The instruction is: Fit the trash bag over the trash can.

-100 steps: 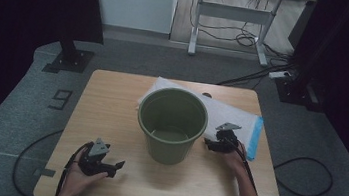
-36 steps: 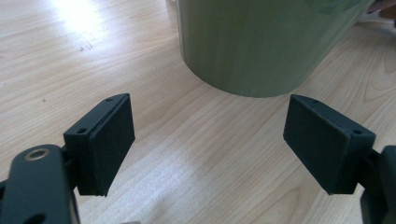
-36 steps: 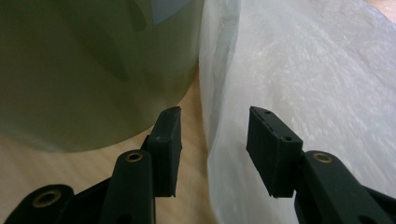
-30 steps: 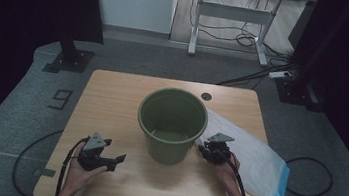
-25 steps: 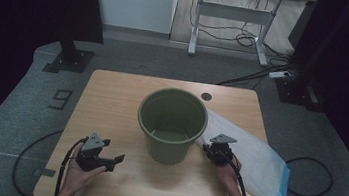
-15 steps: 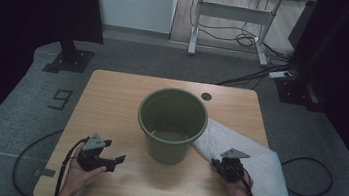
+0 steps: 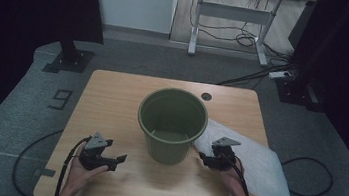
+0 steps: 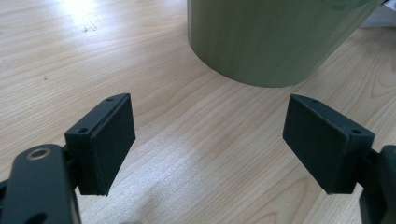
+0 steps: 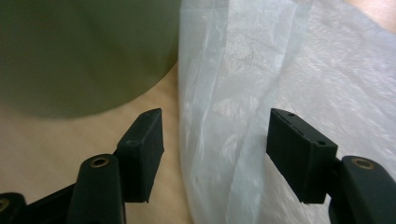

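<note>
since the earliest frame the white plastic bag [image 7: 255,163] has come out from behind the green bucket [image 7: 171,125] and now lies spread flat on the right part of the tabletop [image 7: 112,95], its far corner hanging past the right front edge. the right claw [image 7: 205,158] has come back in toward the bucket after its pull toward the near edge, and its jaws have just been opening.

in the right gripper view a raised fold of the bag [image 9: 233,93] runs up between the two black jaws, but neither pad presses on it, so the bag reads as let go. the right claw [image 9: 215,140] stands apart, just beside the bucket wall [image 9: 79,51].

the left claw [image 7: 117,160] rests low at the near left of the tabletop, jaws wide apart over bare wood, pointing toward the bucket's base [image 8: 275,37]. in the left gripper view it [image 8: 208,144] holds nothing.

the relation that matters next: the bag lies right under and to the right of the right claw, its long axis running from the bucket's side out toward the near right corner. the right hand is far nearer to it; the left is well apart, across the bucket.

the bucket stands upright mid-tabletop and looks empty, its bottom bare. if the bag is meant to line it, the mouth edge has yet to be found and lifted.
</note>
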Action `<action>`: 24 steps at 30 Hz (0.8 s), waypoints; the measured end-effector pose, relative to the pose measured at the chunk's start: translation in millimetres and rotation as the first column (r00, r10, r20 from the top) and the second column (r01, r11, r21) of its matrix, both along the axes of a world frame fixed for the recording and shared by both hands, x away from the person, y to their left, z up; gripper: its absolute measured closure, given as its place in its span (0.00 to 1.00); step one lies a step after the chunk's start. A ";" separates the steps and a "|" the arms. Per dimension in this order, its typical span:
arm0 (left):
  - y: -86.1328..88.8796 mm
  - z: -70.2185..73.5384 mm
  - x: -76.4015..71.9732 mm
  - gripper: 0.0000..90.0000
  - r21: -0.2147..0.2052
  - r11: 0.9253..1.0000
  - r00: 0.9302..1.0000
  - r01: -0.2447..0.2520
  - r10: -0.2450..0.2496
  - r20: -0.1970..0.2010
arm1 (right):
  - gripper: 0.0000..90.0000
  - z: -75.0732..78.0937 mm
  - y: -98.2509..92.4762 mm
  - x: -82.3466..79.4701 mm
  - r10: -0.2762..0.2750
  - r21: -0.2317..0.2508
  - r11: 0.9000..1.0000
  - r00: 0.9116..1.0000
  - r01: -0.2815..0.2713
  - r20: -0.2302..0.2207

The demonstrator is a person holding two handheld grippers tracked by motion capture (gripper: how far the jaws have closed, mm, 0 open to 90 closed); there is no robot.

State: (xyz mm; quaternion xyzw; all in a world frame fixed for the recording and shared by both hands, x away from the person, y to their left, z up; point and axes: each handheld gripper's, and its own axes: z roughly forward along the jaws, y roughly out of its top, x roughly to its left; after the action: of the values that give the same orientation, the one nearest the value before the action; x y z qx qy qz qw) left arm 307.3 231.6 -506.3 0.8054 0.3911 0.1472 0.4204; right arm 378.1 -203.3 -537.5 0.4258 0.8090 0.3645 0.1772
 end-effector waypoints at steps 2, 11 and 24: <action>-0.9 -0.6 0.2 0.19 0.002 1.000 1.000 0.002 -0.002 -0.001 | 0.37 -3.4 3.6 7.3 -0.033 -0.013 0.999 0.999 0.033 -0.014; -1.3 -1.1 0.6 0.19 0.002 1.000 1.000 0.003 -0.003 -0.004 | 0.42 -9.1 13.4 15.1 -0.080 -0.027 0.996 0.997 0.080 -0.021; 0.9 -0.4 0.7 0.19 0.006 1.000 1.000 0.004 -0.004 -0.002 | 0.97 -11.9 10.7 10.7 -0.050 0.018 0.999 0.998 0.050 0.044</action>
State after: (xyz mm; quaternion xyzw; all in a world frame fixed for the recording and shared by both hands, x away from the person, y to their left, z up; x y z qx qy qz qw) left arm 308.0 232.5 -506.7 0.8075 0.3894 0.1470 0.4179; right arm 388.8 -192.6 -549.4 0.4392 0.7908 0.3762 0.2006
